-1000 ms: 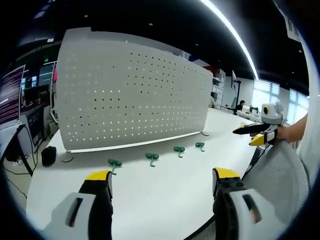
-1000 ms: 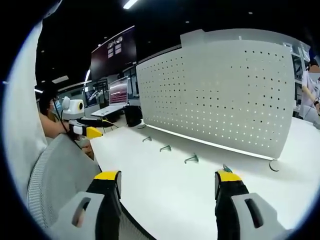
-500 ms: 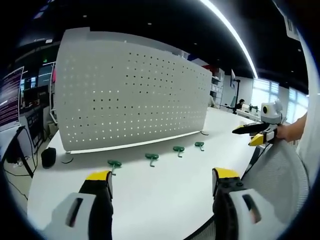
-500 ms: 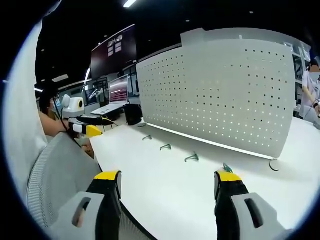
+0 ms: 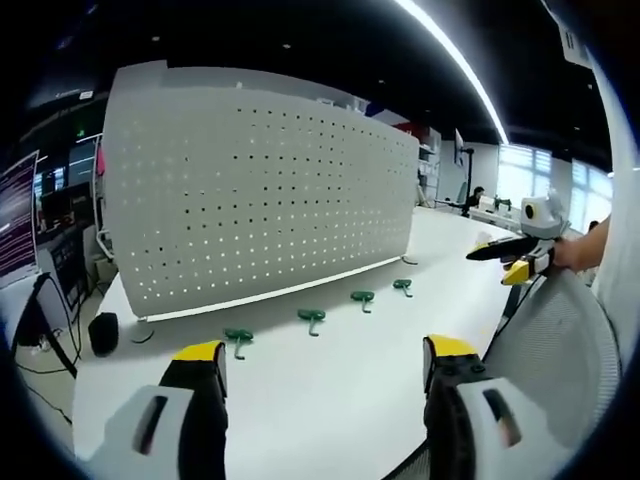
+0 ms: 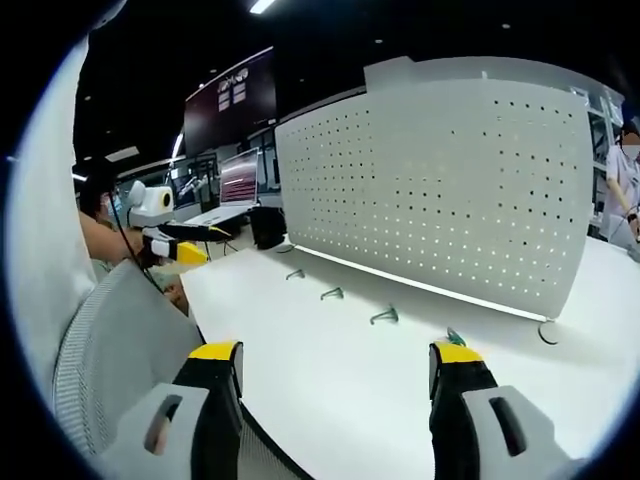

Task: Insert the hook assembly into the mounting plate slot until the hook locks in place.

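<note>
- Perforated mounting plate (image 5: 260, 195): looks like painted sheet metal, white, matt, smooth between the holes.
- Table (image 5: 330, 385): white top, smooth, faint satin sheen.
- Hooks (image 5: 311, 318): green, look like moulded plastic, slightly glossy.
- Left gripper (image 5: 318, 365) and right gripper (image 6: 332, 365): grey hard plastic bodies, matt; fingertips (image 5: 197, 352) capped in yellow over black, rubbery-looking.
- Chair back (image 6: 115, 345): grey woven mesh cloth, rough texture.

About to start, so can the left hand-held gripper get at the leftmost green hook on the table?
Probably yes: the left hand-held gripper is open, with bare table between it and the hook.
</note>
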Demonstrator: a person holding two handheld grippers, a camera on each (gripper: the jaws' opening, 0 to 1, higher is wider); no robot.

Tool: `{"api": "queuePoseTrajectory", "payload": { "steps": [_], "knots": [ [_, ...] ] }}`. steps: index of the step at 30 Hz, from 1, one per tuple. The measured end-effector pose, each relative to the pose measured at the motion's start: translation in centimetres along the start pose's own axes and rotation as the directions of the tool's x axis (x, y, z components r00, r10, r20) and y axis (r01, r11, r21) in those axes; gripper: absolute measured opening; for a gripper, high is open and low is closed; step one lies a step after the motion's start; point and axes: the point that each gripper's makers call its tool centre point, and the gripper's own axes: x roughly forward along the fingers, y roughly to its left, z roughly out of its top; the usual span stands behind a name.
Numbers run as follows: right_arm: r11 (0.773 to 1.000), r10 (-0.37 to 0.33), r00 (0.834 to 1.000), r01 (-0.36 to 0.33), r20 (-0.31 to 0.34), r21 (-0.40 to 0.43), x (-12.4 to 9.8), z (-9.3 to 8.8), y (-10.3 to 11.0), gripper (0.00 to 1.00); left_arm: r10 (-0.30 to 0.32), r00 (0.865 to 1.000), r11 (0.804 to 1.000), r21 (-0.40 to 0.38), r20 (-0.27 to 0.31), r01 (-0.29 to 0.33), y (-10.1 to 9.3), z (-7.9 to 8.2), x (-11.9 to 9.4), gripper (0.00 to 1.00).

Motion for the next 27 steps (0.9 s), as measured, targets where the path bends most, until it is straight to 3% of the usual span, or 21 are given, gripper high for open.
{"api": "queuePoseTrajectory", "payload": {
  "steps": [12, 19, 27],
  "knots": [
    [1.000, 0.006, 1.000, -0.006, -0.005, -0.028, 0.1, 0.0, 0.2, 0.73, -0.069, 0.992, 0.990, 0.116, -0.106, 0.081, 1.5, -0.5, 0.5, 0.81],
    [0.999, 0.010, 1.000, -0.011, -0.006, -0.030, 0.1, 0.0, 0.3, 0.73, -0.120, 0.979, 0.974, 0.172, -0.165, 0.148, 2.1, -0.4, 0.9, 0.80],
    [0.999, 0.025, 1.000, -0.025, -0.019, -0.043, 0.2, -0.2, 0.7, 0.73, -0.124, 0.965, 0.953, 0.243, -0.229, 0.181, 3.9, -0.2, 1.4, 0.78]
  ]
}}
